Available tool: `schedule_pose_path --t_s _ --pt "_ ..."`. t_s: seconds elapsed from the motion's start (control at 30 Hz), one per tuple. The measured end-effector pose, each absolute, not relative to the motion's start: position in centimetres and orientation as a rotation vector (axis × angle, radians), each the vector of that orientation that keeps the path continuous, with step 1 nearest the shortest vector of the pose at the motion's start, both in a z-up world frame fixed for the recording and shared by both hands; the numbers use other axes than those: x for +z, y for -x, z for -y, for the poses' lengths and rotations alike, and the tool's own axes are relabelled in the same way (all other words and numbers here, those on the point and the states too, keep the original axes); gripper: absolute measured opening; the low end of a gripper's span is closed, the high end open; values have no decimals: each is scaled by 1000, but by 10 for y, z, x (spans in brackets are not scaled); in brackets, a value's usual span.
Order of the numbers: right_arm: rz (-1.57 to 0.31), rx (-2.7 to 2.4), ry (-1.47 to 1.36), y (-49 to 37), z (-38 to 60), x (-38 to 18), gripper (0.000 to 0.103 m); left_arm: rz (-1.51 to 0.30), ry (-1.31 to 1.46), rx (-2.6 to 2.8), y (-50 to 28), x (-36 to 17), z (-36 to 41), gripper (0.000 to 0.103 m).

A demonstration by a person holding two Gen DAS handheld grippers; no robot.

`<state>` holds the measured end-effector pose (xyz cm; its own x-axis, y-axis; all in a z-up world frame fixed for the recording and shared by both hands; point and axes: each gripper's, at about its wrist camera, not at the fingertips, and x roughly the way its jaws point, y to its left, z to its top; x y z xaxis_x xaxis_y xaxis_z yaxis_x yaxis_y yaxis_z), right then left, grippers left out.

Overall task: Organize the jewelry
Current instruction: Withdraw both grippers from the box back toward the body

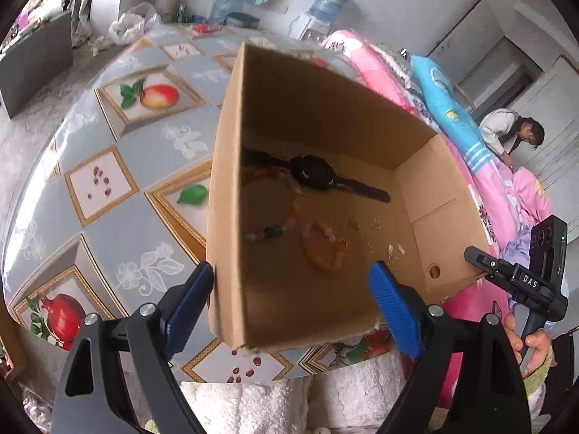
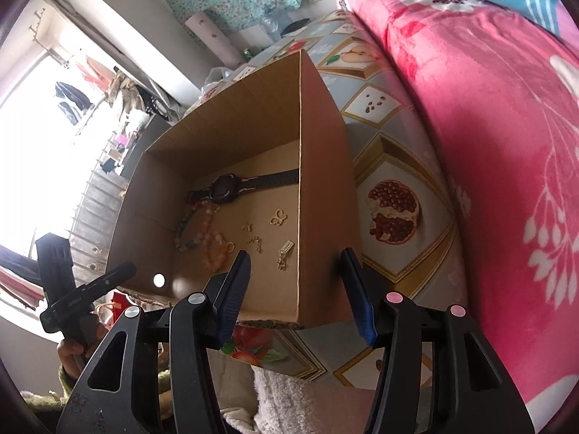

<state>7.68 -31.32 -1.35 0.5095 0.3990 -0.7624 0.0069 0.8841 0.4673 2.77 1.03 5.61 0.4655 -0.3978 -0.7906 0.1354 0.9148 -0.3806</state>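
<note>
An open cardboard box (image 1: 231, 188) stands on a fruit-patterned tablecloth and also shows in the right wrist view (image 2: 322, 188). Inside lie a black watch (image 1: 315, 173), two bead bracelets (image 1: 325, 249) and several small gold pieces (image 1: 391, 249). The watch (image 2: 228, 190), the bracelets (image 2: 210, 242) and the gold pieces (image 2: 278, 218) show in the right wrist view too. My left gripper (image 1: 293, 303) is open, its blue fingers astride the box's near left corner wall. My right gripper (image 2: 296, 289) is open, astride the box's near right wall.
The table (image 1: 119, 166) carries a plastic bag (image 1: 134, 21) and bottles at its far end. Pink bedding (image 2: 488, 144) lies right of the box. A person (image 1: 514, 133) bends over at far right. A white fluffy cloth (image 1: 253, 405) hangs below the table's near edge.
</note>
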Motion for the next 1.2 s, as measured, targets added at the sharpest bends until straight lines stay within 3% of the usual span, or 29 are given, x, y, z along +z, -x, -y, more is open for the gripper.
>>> schedule_pose_path --t_s 0.2,0.37,0.5,0.87,1.0,1.2 --pt "-901 128 -328 -45 308 7 69 -867 166 -237 -1 85 -14 87" --pt "-771 67 -219 -16 298 34 82 -752 140 -193 23 110 -19 97" --pt "-648 46 -106 5 280 55 94 -662 85 -166 41 132 -12 97" --pt "-426 25 8 34 240 77 95 -610 -13 -62 65 147 13 97" --pt "-524 54 8 23 230 60 95 -712 -3 -84 59 125 19 97" --pt "-818 62 -102 -7 228 11 95 -920 31 -60 43 81 31 97"
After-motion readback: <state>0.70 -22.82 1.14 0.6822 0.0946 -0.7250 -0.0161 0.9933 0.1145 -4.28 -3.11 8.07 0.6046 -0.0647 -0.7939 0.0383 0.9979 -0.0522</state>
